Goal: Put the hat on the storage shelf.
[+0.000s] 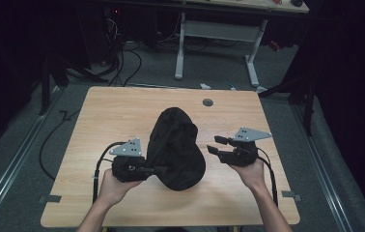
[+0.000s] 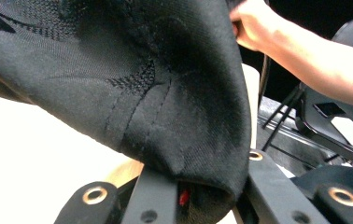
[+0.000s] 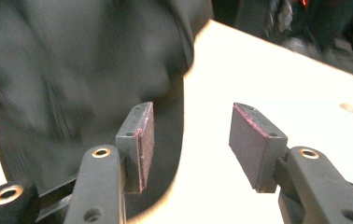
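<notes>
A black knitted garment (image 1: 175, 145) lies bunched in a mound on the wooden table (image 1: 118, 106), slightly in front of its middle. My left gripper (image 1: 163, 170) is shut on its near left edge. In the left gripper view the seamed hem of the garment (image 2: 142, 79) is pinched between the jaws of my left gripper (image 2: 198, 186) and drapes over them. My right gripper (image 1: 214, 145) hovers just to the right of the garment, open. In the right gripper view my right gripper (image 3: 191, 140) has only bare table (image 3: 258, 65) between its pads, and the garment (image 3: 72, 93) lies just past the left pad.
A round cable hole (image 1: 207, 102) sits near the table's far edge. Beyond the table stands a white-legged desk (image 1: 219, 34), with cables (image 1: 122, 63) on the floor. The person's right forearm (image 2: 305, 56) crosses the left gripper view at upper right.
</notes>
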